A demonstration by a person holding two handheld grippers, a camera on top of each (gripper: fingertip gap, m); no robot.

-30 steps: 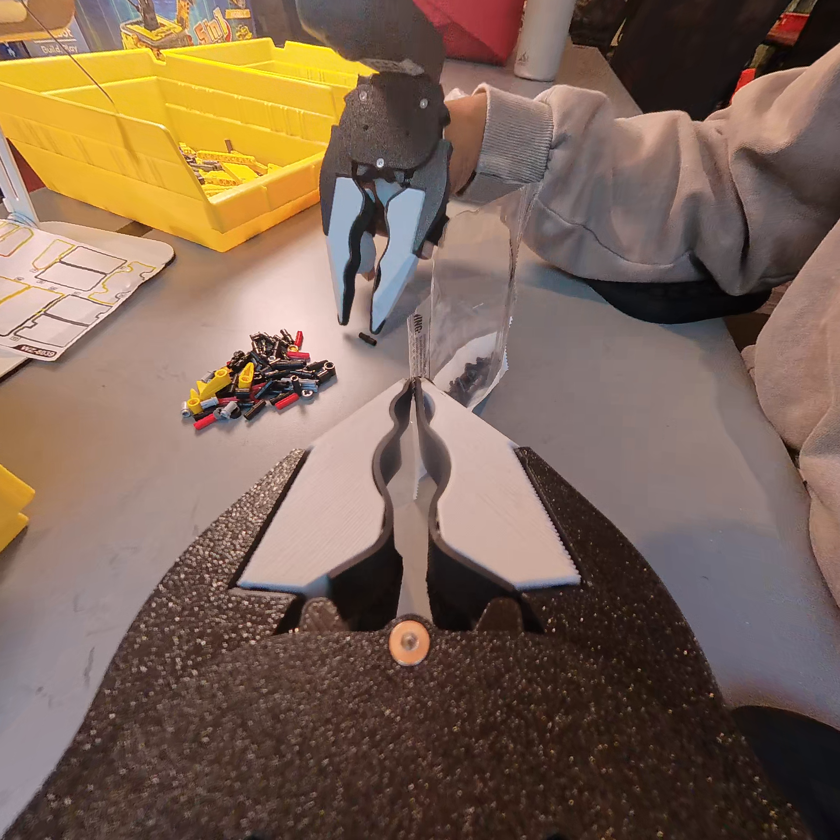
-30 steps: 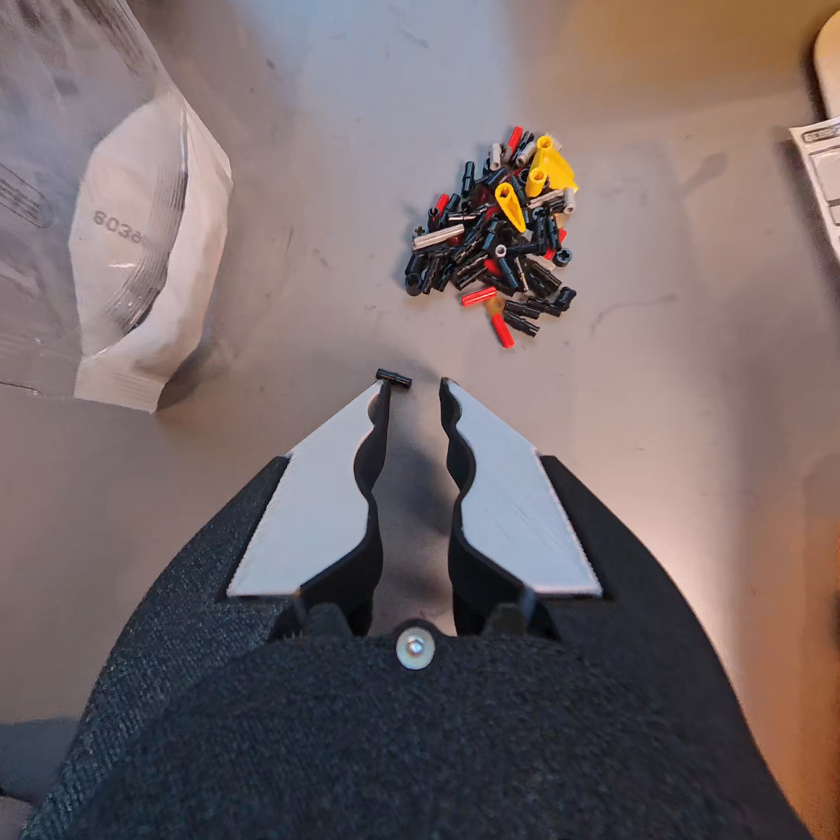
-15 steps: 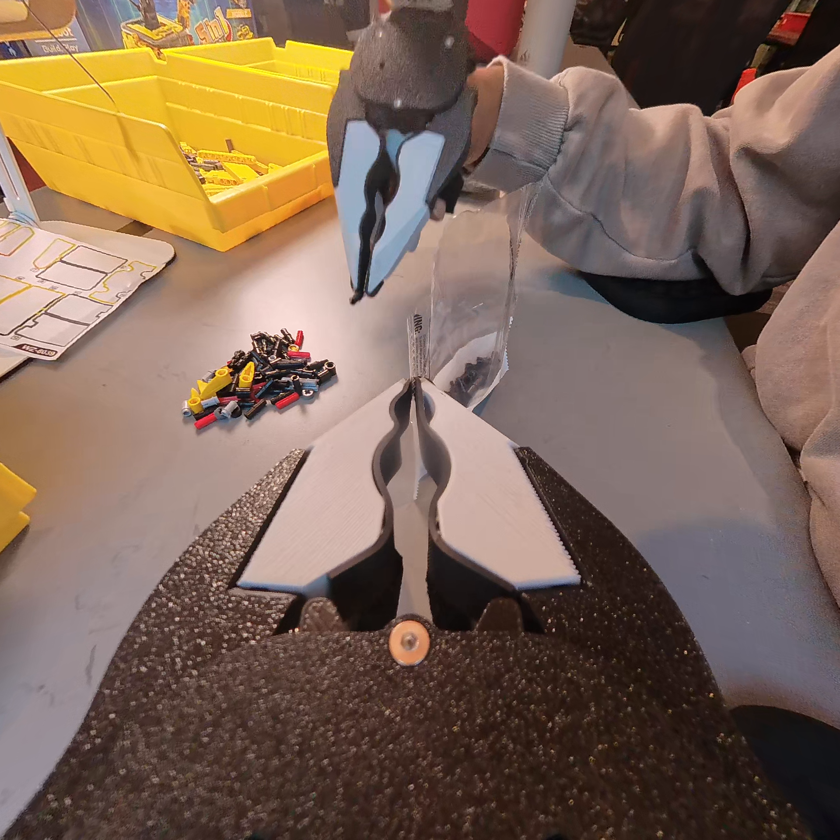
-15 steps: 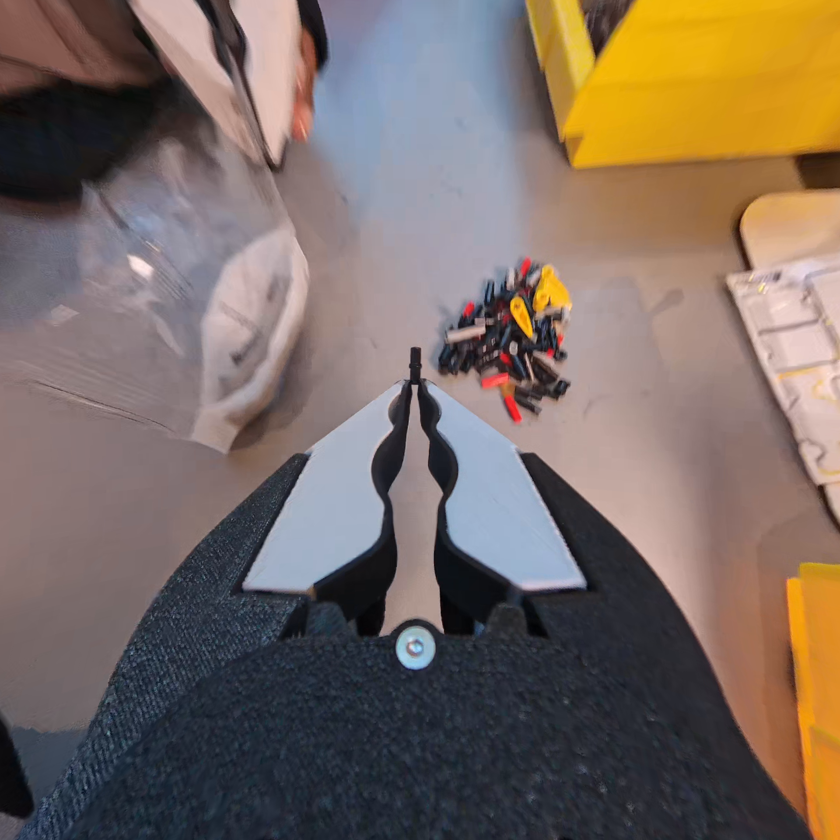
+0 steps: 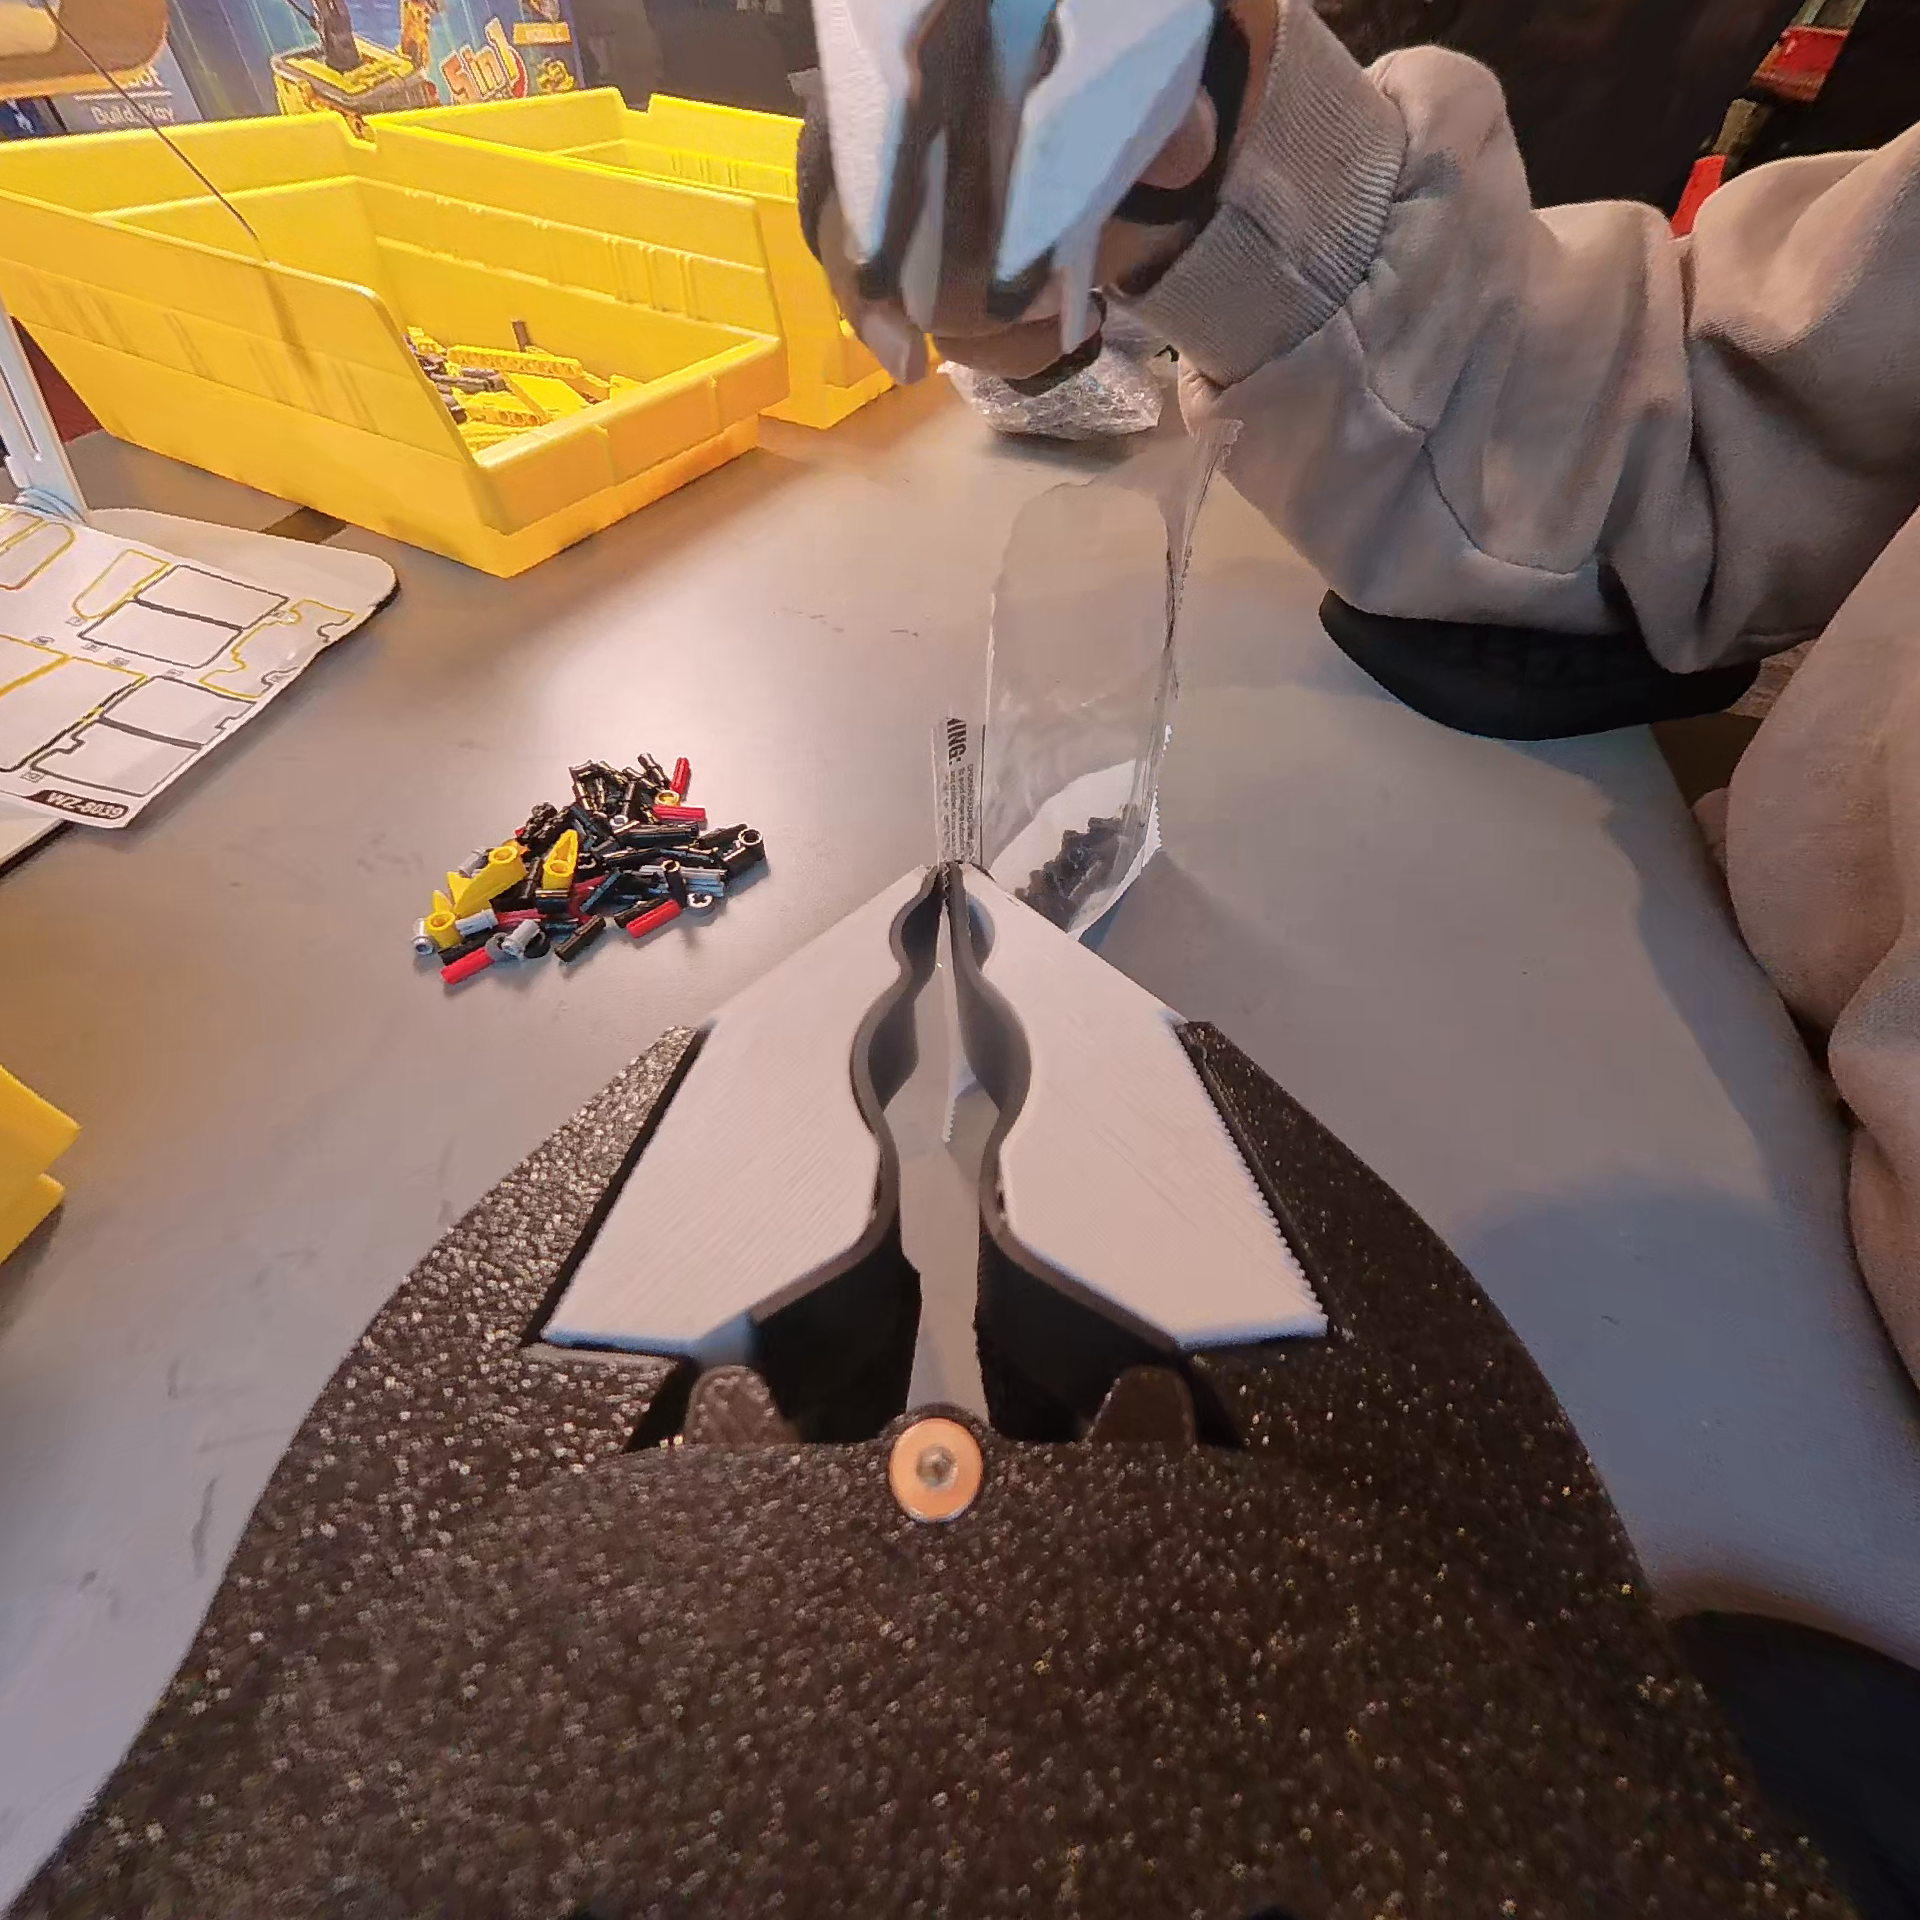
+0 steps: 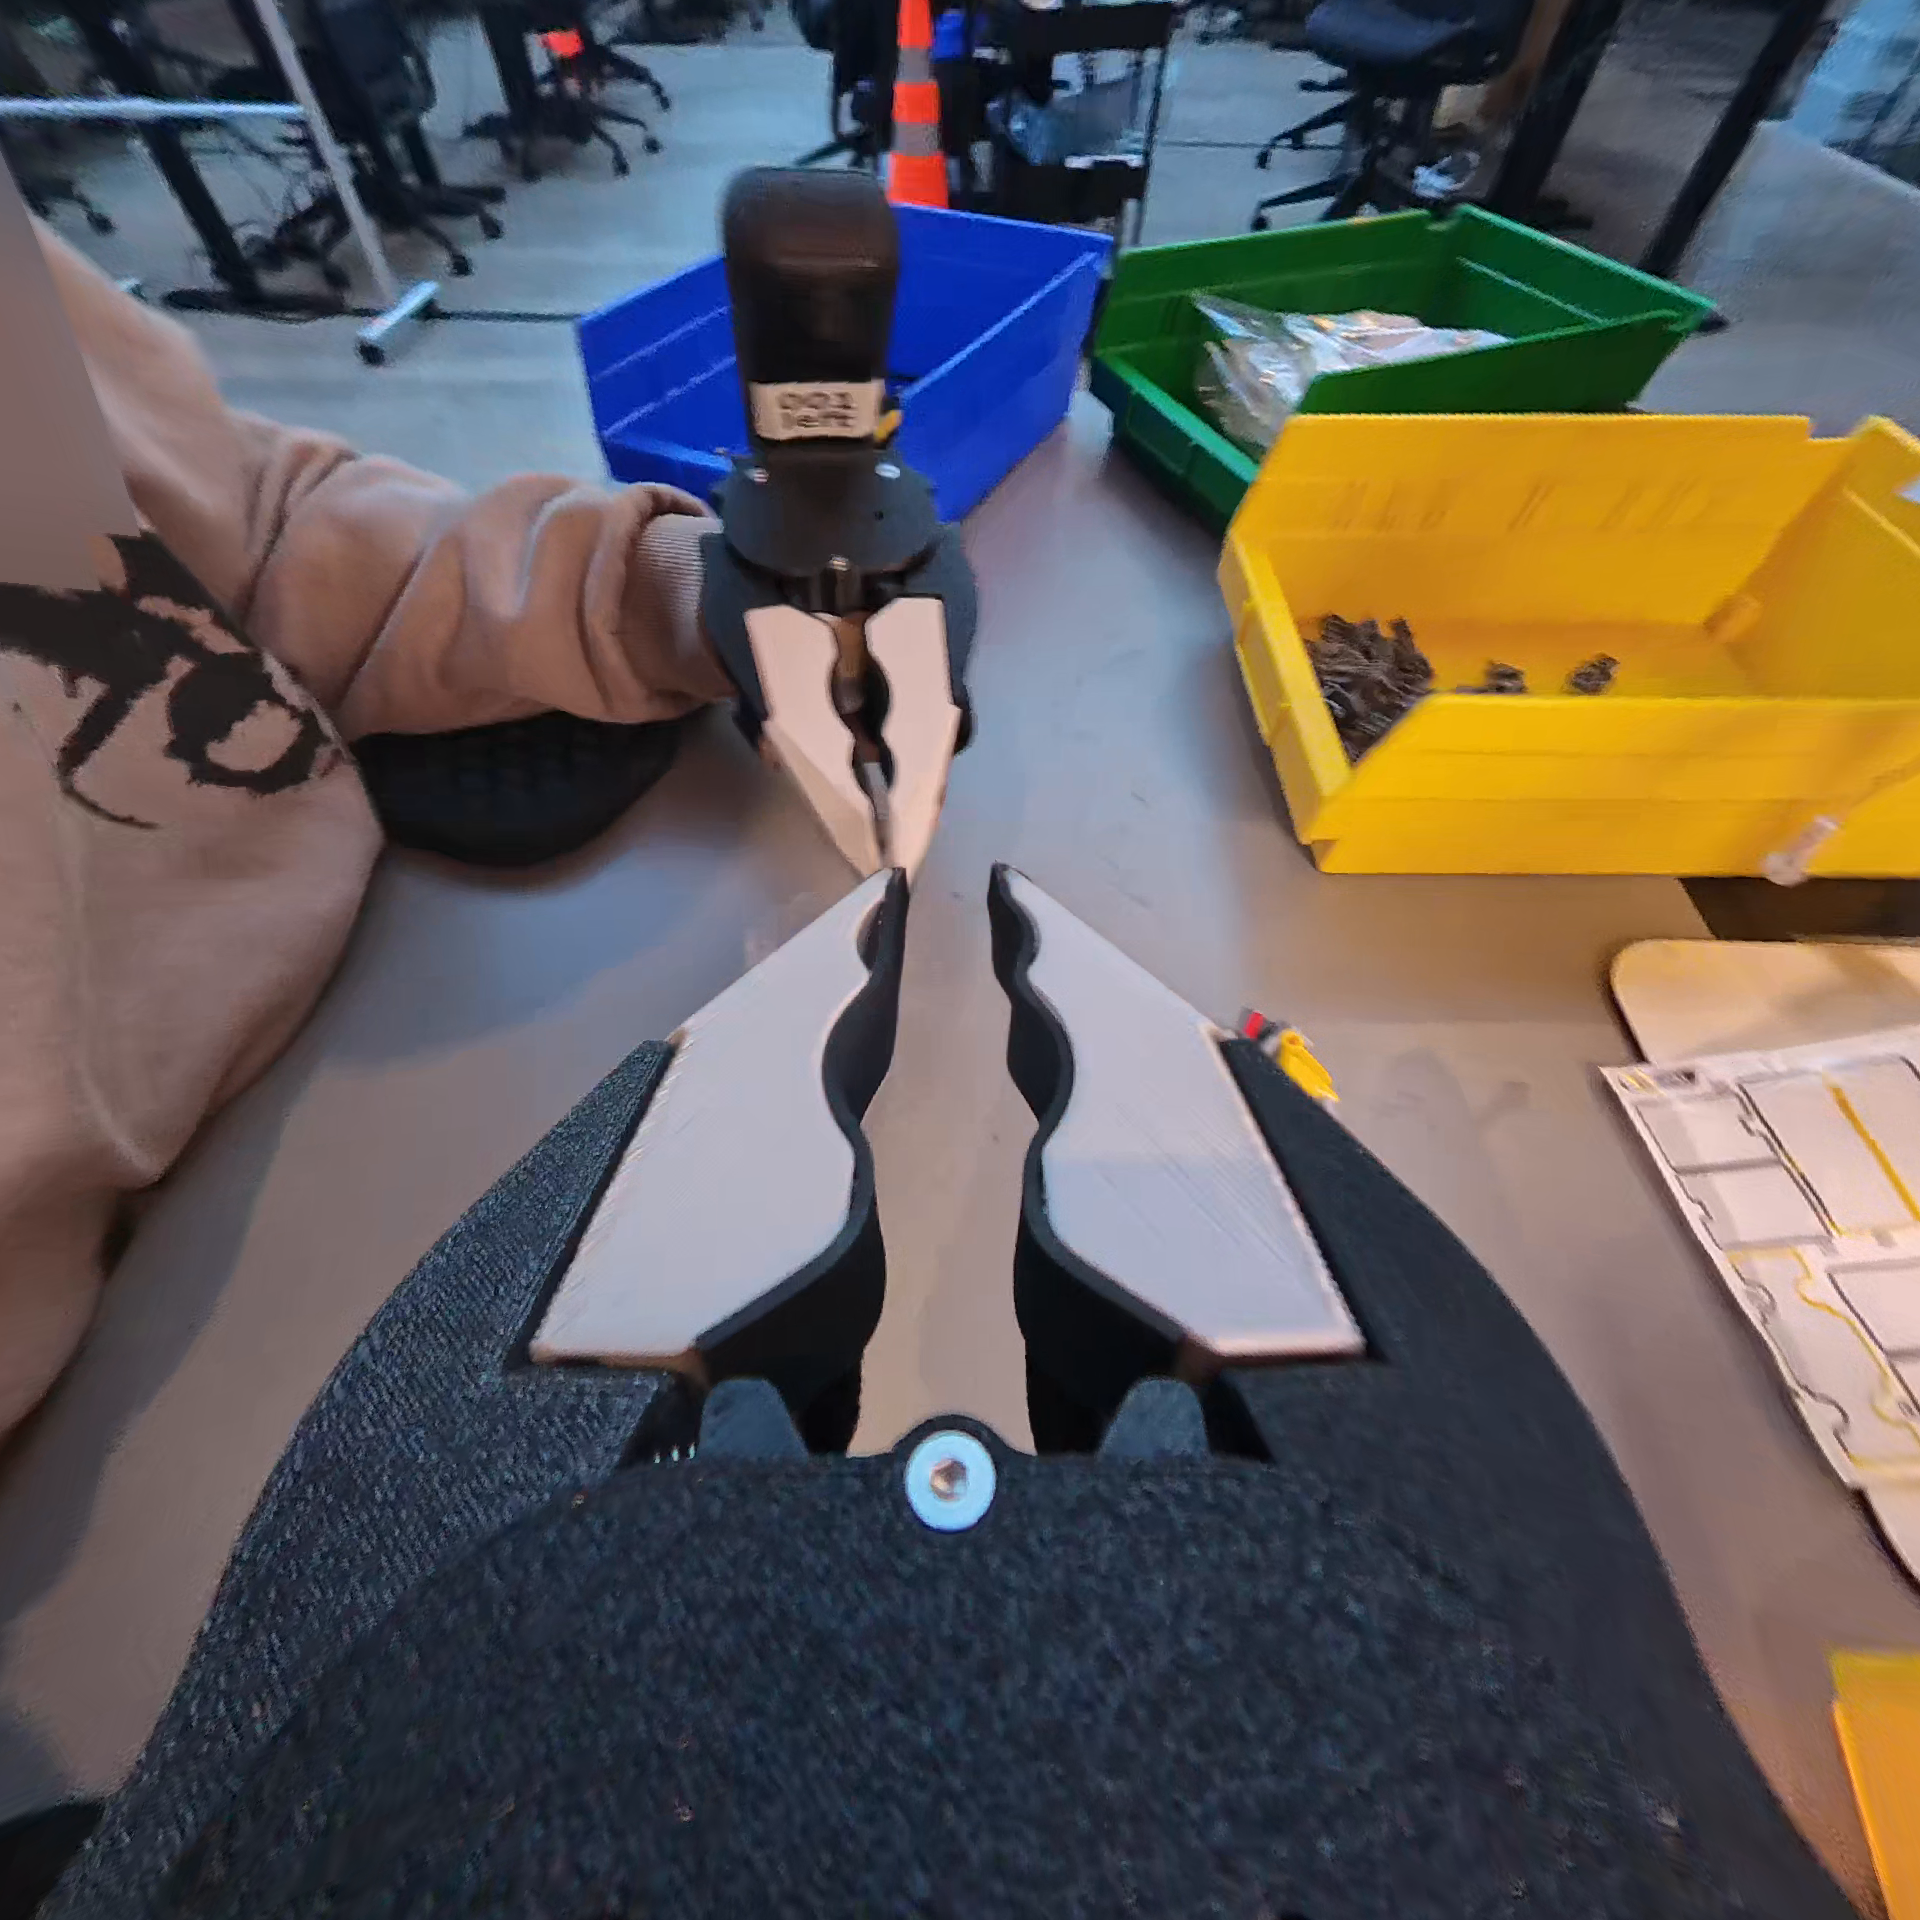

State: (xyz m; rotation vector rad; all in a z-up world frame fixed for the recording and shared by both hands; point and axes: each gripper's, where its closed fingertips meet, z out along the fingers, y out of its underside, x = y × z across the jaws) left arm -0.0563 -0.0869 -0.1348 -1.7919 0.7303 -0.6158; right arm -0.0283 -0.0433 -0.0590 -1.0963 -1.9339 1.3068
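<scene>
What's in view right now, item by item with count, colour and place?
Clear plastic bag: one, held upright over the table, few black pieces at bottom.
Pile of small parts: one, black, red, yellow, grey, on table left of the bag.
Yellow bins: several, back of table, one holding parts.
Blue bin: one, far edge.
Green bin: one, beside blue, bags inside.
Printed sheet: one, white, far left.
Table: grey.
Left gripper: shut on the bag's edge.
Right gripper: open, raised, empty.

Right claw (image 5: 997, 197) blurred, perhaps cut off.
</scene>
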